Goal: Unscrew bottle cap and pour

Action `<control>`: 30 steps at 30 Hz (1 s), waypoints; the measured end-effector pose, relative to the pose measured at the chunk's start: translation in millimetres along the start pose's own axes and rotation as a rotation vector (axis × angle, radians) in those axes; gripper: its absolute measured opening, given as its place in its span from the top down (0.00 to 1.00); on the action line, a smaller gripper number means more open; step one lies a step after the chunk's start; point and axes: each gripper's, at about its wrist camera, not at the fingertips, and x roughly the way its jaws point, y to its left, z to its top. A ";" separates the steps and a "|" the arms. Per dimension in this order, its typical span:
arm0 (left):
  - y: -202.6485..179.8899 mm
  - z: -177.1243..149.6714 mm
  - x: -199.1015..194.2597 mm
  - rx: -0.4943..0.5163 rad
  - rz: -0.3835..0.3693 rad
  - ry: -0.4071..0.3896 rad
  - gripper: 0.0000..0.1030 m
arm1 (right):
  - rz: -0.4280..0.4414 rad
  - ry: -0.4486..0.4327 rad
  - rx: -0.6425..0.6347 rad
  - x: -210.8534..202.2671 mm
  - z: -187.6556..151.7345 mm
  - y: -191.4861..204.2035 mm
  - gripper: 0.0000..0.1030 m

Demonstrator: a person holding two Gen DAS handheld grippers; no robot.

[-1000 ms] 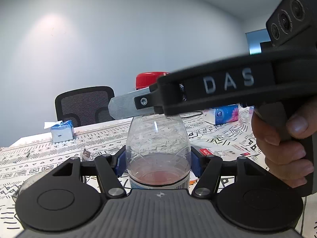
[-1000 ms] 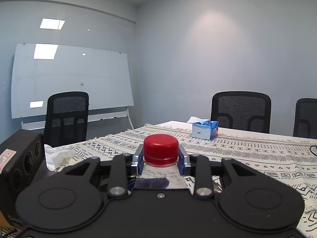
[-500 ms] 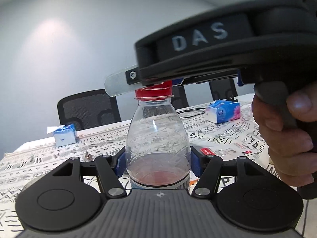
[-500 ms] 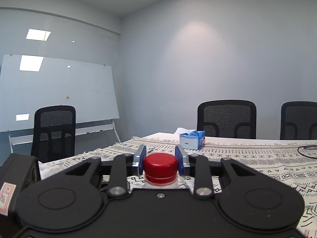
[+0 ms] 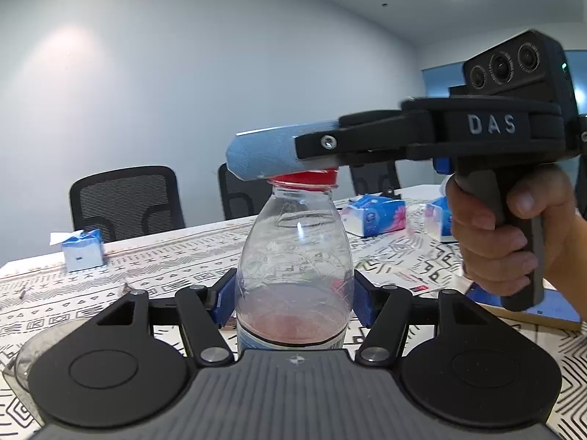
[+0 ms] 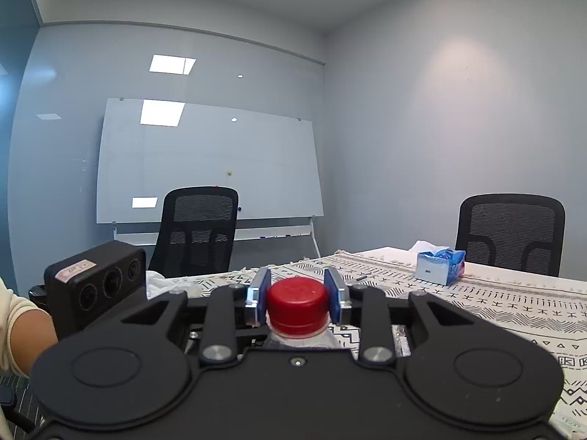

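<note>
**We brace the bottle low while the cap sits between parted pads**

Nearest us, the left gripper is clamped on the belly of the bottle, which stands upright on the tabletop well in from its far edge; the thin clear plastic is ribbed and dented, with a little reddish liquid low inside. We judge a hard squeeze could buckle that soft wall, or a twist could spin the bottle in the blue pads. Above, the right gripper straddles the red cap, smooth-topped and round, its pads standing slightly apart from it; closing off-centre could slip on the plastic or tip the bottle. Farther off lie soft blue tissue packs on the patterned cloth.
</note>
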 end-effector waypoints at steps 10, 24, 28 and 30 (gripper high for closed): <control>3.8 2.7 7.8 -0.034 0.107 0.032 0.42 | -0.440 -0.008 0.023 25.3 3.8 49.5 0.46; 11.8 3.6 2.8 -0.051 0.044 0.024 0.43 | -0.223 0.025 0.060 25.2 -2.5 25.3 0.68; 8.7 3.9 3.8 -0.043 0.056 0.023 0.43 | -0.123 0.012 0.097 18.6 -3.6 5.8 0.68; 8.2 3.4 3.9 -0.043 0.063 0.023 0.43 | -0.146 0.010 0.112 21.3 -2.9 10.0 0.67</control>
